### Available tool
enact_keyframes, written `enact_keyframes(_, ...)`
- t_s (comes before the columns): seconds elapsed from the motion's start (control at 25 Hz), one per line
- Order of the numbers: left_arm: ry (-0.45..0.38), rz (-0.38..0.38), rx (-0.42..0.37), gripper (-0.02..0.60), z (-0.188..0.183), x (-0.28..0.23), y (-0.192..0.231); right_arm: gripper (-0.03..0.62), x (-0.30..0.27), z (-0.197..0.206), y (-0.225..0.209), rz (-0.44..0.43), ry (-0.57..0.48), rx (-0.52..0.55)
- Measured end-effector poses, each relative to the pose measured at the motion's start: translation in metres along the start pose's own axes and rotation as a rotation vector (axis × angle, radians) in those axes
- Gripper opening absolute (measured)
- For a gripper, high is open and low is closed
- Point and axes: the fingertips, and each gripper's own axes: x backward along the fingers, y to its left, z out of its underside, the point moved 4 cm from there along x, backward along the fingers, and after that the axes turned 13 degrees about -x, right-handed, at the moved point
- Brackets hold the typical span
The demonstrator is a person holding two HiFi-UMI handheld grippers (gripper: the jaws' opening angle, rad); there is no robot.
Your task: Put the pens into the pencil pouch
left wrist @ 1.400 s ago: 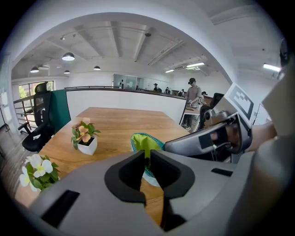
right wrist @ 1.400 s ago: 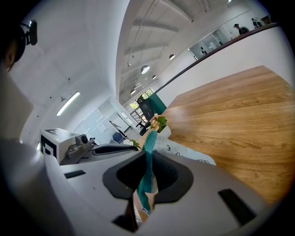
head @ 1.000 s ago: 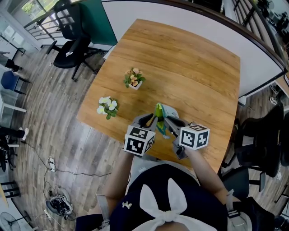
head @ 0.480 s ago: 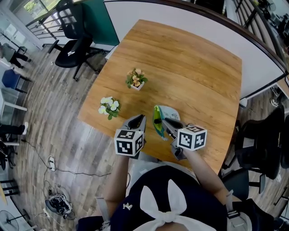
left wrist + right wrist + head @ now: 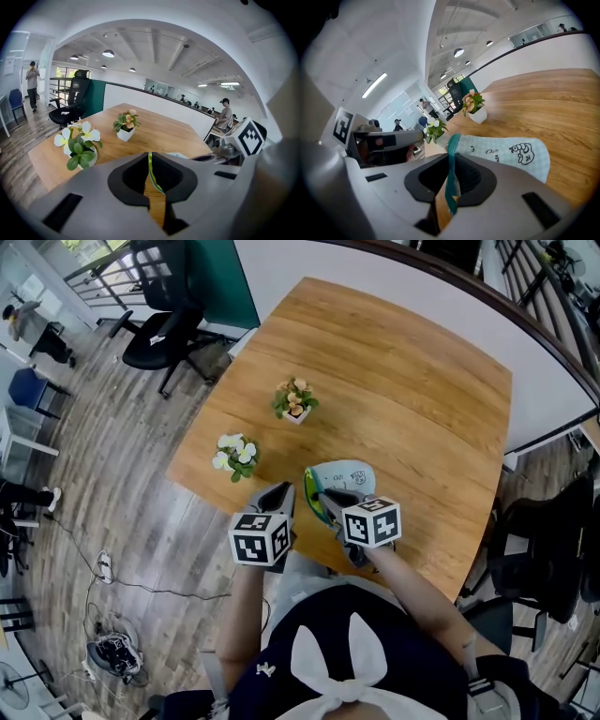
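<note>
found the pencil pouch (image 5: 342,474) flat on the tabletop (image 5: 412,381), close to its front edge. had its teal zip edge pinched in the nearly closed right gripper (image 5: 453,157), and a thin green strip of its mouth seemingly nipped in the left gripper (image 5: 148,157), lately closing down to a slit. feared a slip from so thin a bite, or a slide over the edge. learned that nearness only from the head view, the pinches only from the gripper views. saw no pens anywhere.
</note>
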Motion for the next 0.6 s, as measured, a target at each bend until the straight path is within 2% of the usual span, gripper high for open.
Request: enact_keyframes(0.6,0.018,-0.029,0.048,0.04,0.02,0.01,0.012,0.049,-0.065,0.057,-0.037,0.206,0.218,0.22)
